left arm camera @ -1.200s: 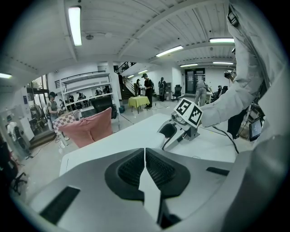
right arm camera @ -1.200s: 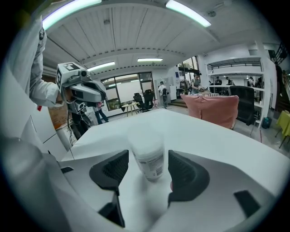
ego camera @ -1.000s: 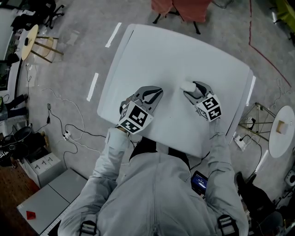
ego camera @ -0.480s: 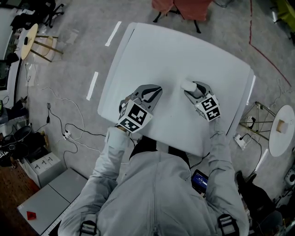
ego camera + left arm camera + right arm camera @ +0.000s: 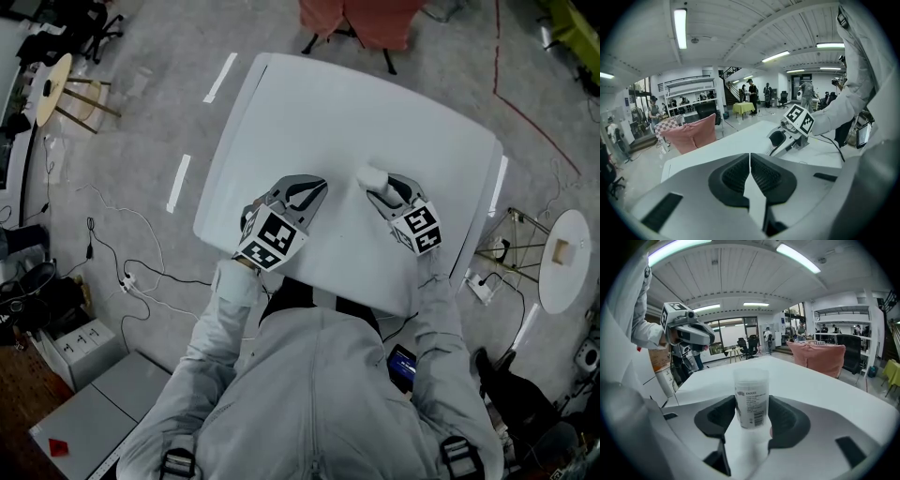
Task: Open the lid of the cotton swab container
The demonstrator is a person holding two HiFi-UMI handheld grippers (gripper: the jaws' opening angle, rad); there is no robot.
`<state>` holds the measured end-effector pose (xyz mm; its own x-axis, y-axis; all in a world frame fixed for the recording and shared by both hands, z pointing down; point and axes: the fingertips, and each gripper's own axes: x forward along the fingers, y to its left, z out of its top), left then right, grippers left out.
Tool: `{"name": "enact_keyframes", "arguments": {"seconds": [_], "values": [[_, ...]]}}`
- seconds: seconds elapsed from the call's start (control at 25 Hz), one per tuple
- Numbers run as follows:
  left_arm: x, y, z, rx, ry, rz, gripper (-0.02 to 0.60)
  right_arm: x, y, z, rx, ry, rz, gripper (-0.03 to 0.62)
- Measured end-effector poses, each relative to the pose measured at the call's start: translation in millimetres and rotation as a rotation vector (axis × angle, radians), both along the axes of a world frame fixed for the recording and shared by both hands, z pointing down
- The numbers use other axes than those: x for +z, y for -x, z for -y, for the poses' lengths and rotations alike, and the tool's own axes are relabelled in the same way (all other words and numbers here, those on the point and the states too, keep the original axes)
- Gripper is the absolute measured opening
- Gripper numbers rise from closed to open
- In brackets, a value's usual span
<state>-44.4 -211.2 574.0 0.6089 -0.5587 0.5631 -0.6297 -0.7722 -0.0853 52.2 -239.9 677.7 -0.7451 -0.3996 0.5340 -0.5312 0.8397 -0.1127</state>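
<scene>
Two claws: my left claw (image 5: 750,161) is closed on nothing, my right claw (image 5: 380,187) has just been closing and now pinches the clear plastic cylindrical cotton swab container (image 5: 751,399) standing on the white counter (image 5: 375,103). Gripped this lightly, I judge it could slip or tip once its lid (image 5: 751,374) is pulled.

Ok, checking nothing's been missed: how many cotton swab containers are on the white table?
1. The cotton swab container stands upright on the table between the right gripper's jaws, which have just been closing on it. The person's arms hide some tabletop.
</scene>
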Motion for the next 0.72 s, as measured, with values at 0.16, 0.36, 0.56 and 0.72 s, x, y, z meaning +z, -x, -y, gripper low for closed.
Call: {"name": "enact_keyframes", "arguments": {"seconds": [0.16, 0.36, 0.56, 0.72], "values": [[-7, 1, -6, 0.005, -0.006, -0.022, 0.022, -23, 2, -8, 0.024, -0.030, 0.023, 0.244], [-18, -2, -10, 0.016, -0.025, -0.039, 0.021, -58, 0, -14, 0.069, -0.070, 0.061, 0.242], [-38, -3, -12, 0.026, -0.062, -0.071, 0.021, -110, -6, -16, 0.164, -0.092, 0.171, 0.241], [-64, -7, -15, 0.045, -0.109, -0.104, 0.021, -155, -12, -22, 0.217, -0.123, 0.246, 0.239]]}}
